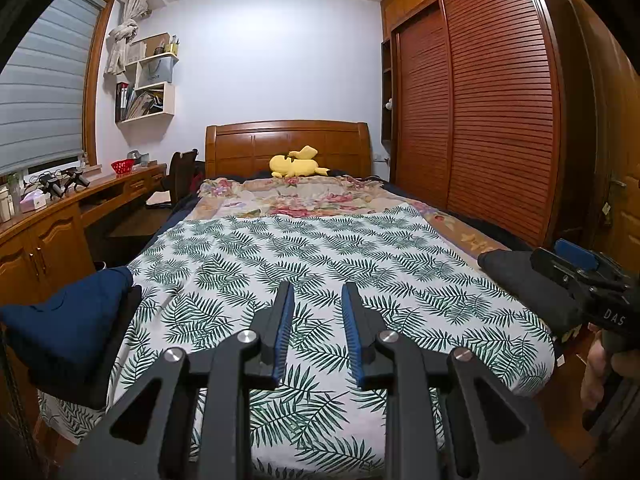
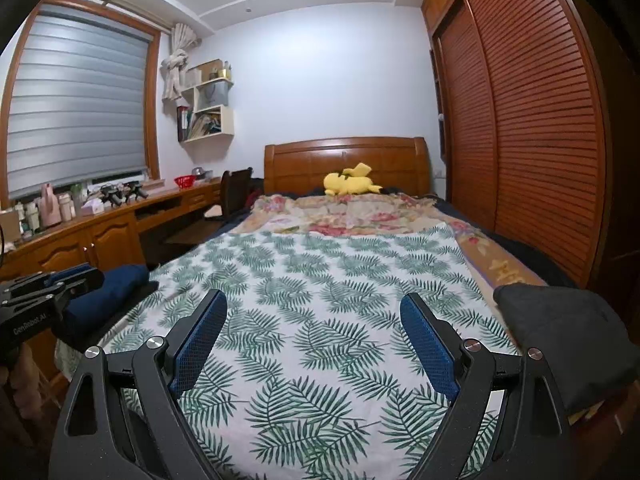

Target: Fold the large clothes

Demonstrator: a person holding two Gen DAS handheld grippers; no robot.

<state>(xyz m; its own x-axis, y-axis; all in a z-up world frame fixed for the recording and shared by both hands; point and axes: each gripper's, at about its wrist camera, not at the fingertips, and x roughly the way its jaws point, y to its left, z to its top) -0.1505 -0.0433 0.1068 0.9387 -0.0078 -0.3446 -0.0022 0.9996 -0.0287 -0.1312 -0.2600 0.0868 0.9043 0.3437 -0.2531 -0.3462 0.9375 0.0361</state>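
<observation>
Two folded garments flanked the leaf-print sheet (image 2: 320,280): navy (image 1: 68,320) left, dark grey (image 2: 568,328) right. Left gripper (image 1: 318,292) narrowly parted, empty; right gripper (image 2: 314,304) wide, empty.

1. The dark grey cloth (image 2: 568,340) is partly hidden behind a gripper finger.
2. The navy cloth (image 1: 68,320) is partly hidden.
3. The shelf (image 1: 150,80) items are too small to identify.
</observation>
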